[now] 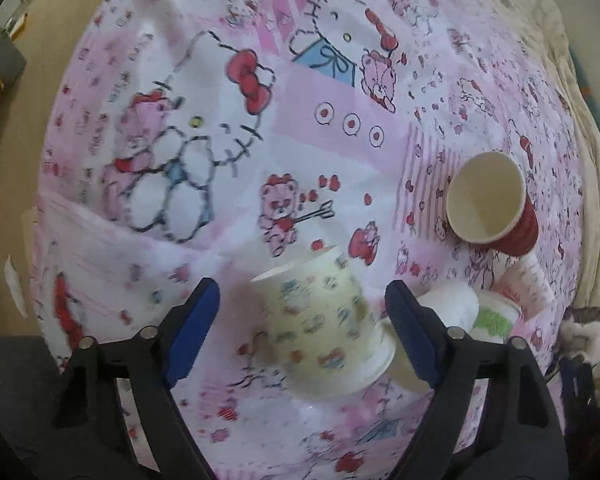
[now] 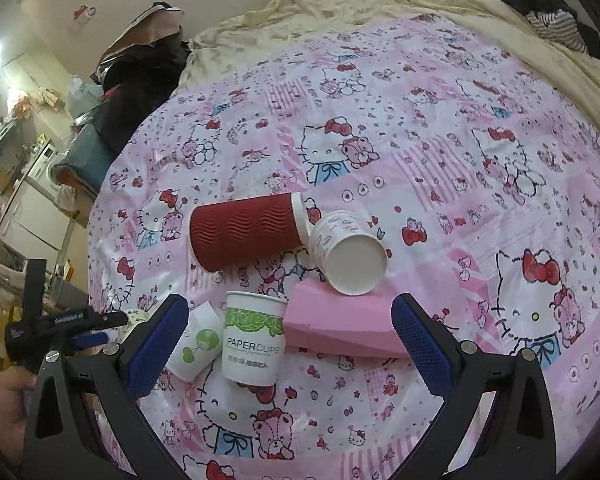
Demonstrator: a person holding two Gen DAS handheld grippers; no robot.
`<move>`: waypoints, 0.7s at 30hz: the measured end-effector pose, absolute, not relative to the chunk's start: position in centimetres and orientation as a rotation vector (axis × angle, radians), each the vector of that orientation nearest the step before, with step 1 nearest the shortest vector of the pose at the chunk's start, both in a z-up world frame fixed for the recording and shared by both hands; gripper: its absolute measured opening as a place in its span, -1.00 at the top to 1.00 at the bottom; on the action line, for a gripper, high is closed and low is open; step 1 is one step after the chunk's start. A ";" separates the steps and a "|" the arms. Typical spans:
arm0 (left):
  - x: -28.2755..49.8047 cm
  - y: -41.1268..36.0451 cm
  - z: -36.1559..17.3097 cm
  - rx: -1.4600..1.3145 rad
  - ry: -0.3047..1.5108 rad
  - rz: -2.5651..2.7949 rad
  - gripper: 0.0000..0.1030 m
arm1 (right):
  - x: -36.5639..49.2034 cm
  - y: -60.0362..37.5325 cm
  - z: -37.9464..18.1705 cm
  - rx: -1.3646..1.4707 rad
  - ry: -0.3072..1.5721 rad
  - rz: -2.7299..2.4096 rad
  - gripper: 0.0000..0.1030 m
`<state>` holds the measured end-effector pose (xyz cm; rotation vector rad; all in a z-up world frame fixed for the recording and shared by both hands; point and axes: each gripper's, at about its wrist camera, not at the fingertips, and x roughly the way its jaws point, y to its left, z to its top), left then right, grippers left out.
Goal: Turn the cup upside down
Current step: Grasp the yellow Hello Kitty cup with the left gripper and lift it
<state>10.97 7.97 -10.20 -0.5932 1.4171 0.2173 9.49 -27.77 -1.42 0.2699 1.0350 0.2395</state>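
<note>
Right under your left gripper [image 1: 302, 330] sits the patterned cup [image 1: 324, 326], upright on the bedspread [image 1: 300, 120] with its wider end nearer the camera. The blue pads [image 1: 194, 332] stand either side of it with a clear gap on the left, so nothing's grasped yet; the jaws are spread, not clamped. You're coming at it from above, which I'd guess is so you can pinch the sides and roll your wrist to tip it over.

Your right gripper [image 2: 288, 340] is also wide open and empty, hovering over the green-print cup [image 2: 254, 340] standing upright, with a small white cup [image 2: 196, 346] leaning just left of it and a pink block [image 2: 340, 324] just right.

Further out, a plain white cup [image 2: 350, 252] rests tilted on that block, bottom facing you, and the red ribbed cup [image 2: 248, 232] lies on its side touching it. Beyond that a cream blanket [image 2: 340, 4].
</note>
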 end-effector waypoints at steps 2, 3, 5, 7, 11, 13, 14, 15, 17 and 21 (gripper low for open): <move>11.4 8.1 -10.6 -0.611 1.401 0.267 -0.35 | 9.6 -28.0 -1.8 0.288 1.047 0.235 -1.00; 11.6 8.2 -11.0 -0.623 1.410 0.279 -0.35 | 9.6 -28.0 -1.9 0.295 1.049 0.236 -1.00; 12.2 8.0 -11.9 -0.631 1.449 0.275 -0.34 | 9.6 -28.1 -1.9 0.297 1.045 0.230 -1.00; 12.7 7.7 -12.4 -0.595 1.471 0.284 -0.24 | 9.7 -28.1 -1.8 0.289 1.041 0.222 -1.00; 13.1 7.0 -12.3 -0.568 1.482 0.263 0.03 | 9.8 -28.4 -1.9 0.303 1.045 0.217 -1.00; 13.3 6.7 -10.8 -0.509 1.416 0.253 0.03 | 9.8 -28.5 -2.1 0.309 1.050 0.218 -1.00; 13.3 6.5 -9.8 -0.480 1.371 0.245 0.03 | 9.8 -28.4 -2.1 0.306 1.054 0.221 -1.00; 13.4 6.3 -8.8 -0.452 1.322 0.233 0.03 | 9.8 -28.3 -2.2 0.302 1.058 0.224 -1.00; 13.4 6.0 -6.9 -0.403 1.217 0.225 0.03 | 9.9 -28.1 -2.3 0.296 1.072 0.236 -1.00; 13.8 5.3 -4.6 -0.252 1.059 0.234 0.03 | 11.0 -28.3 -2.5 0.348 1.116 0.272 -1.00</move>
